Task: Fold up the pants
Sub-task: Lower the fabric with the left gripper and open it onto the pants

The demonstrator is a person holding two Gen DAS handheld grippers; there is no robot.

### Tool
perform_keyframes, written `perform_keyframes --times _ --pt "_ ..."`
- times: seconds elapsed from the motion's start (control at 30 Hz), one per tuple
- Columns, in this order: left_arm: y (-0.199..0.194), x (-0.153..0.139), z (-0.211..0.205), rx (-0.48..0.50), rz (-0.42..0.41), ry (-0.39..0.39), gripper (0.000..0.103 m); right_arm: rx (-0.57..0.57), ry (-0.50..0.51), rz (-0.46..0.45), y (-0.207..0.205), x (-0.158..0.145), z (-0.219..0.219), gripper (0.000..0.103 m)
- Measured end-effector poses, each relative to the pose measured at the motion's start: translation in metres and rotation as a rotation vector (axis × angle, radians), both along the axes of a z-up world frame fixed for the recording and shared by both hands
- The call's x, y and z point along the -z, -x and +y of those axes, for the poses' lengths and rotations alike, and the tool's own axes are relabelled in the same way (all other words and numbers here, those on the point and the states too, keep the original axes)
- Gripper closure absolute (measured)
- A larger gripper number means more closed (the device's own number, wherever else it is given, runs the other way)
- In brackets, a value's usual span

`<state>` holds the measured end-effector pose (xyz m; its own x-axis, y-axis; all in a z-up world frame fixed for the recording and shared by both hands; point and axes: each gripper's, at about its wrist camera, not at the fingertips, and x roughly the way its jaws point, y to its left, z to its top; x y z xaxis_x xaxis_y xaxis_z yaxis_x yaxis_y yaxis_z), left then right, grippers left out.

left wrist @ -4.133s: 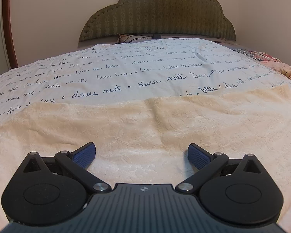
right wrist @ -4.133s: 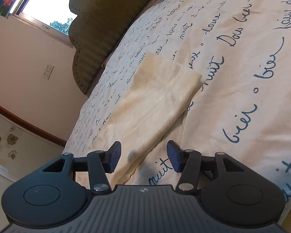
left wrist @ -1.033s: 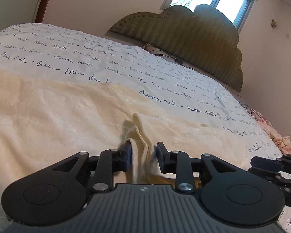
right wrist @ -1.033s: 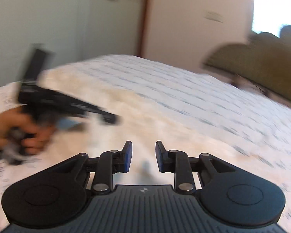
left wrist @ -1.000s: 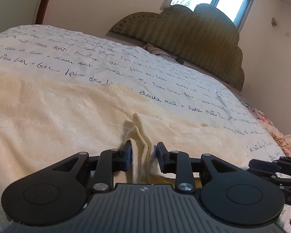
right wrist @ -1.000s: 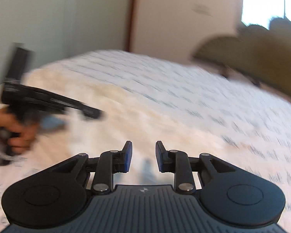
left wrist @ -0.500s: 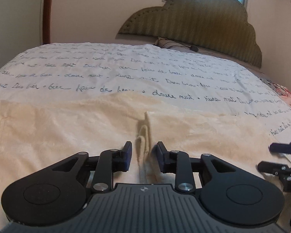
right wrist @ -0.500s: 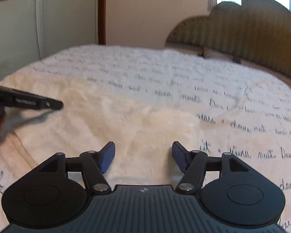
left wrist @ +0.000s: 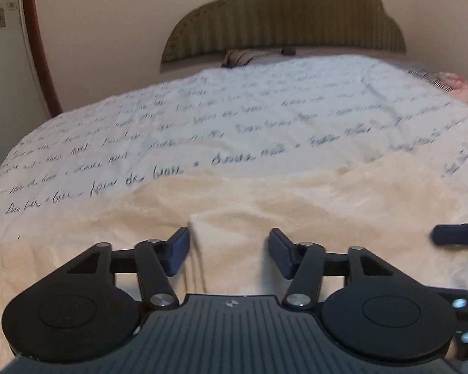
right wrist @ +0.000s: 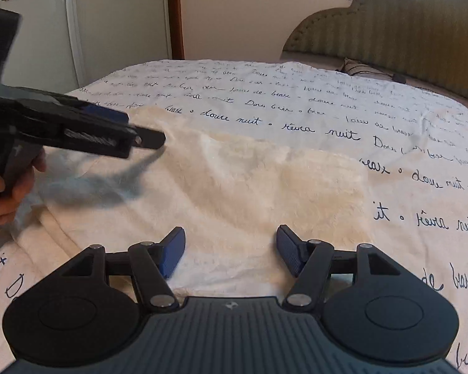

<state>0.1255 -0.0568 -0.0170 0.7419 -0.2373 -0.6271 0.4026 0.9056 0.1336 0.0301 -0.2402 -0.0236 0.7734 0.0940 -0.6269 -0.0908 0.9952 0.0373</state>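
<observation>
On the bed's script-printed bedspread (right wrist: 296,106) we see the cream fleece pants (right wrist: 249,184) lying flat, crosswise, at the near edge. Our left hand-held gripper (left wrist: 228,249) hovers over the pants, released, fingers spread and nothing between them. Our right hand-held gripper (right wrist: 231,249) is likewise released, above the pants' near edge. A padded headboard (left wrist: 284,21) stands beyond.

bedroom: bed (right wrist: 296,99), upholstered headboard (left wrist: 284,25)

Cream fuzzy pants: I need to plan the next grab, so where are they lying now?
The cream fuzzy pants lie spread flat on the script-printed white bedspread, directly ahead of both open grippers, near the bed's foot.
</observation>
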Motion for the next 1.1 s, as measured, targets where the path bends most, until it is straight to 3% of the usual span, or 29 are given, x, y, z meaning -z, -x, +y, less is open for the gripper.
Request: perform_keyframes --times 0.13,0.3,0.43,0.6,0.73,0.8,0.97,1.1 --pt "0.027 -0.009 0.024 -0.004 -0.040 0.100 0.044 -0.030 0.006 -0.065 0.021 -0.013 0.011 0.039" --pt "0.060 0.002 0.036 -0.012 -0.019 0.014 0.038 -0.051 0.037 -0.016 0.018 0.003 0.020 0.039" --pt "0.090 0.005 0.047 -0.020 -0.098 -0.002 0.034 -0.040 0.024 -0.056 0.022 -0.010 0.024 0.039" --pt "0.115 -0.003 0.069 -0.056 -0.178 -0.004 0.017 -0.093 -0.015 -0.079 0.014 -0.014 0.047 0.038" --pt "0.116 0.001 0.090 -0.120 -0.179 -0.092 0.018 -0.112 0.035 -0.043 0.010 0.003 0.066 0.039" --pt "0.121 -0.001 0.108 -0.159 -0.196 -0.071 0.017 -0.103 0.024 -0.043 0.012 -0.003 0.066 0.038" --pt "0.118 -0.011 0.156 -0.292 -0.165 0.033 0.016 -0.138 -0.064 -0.092 0.003 -0.022 0.079 0.038" --pt "0.113 -0.004 0.183 -0.318 -0.063 0.059 0.016 -0.191 0.010 -0.045 -0.008 -0.007 0.108 0.038"
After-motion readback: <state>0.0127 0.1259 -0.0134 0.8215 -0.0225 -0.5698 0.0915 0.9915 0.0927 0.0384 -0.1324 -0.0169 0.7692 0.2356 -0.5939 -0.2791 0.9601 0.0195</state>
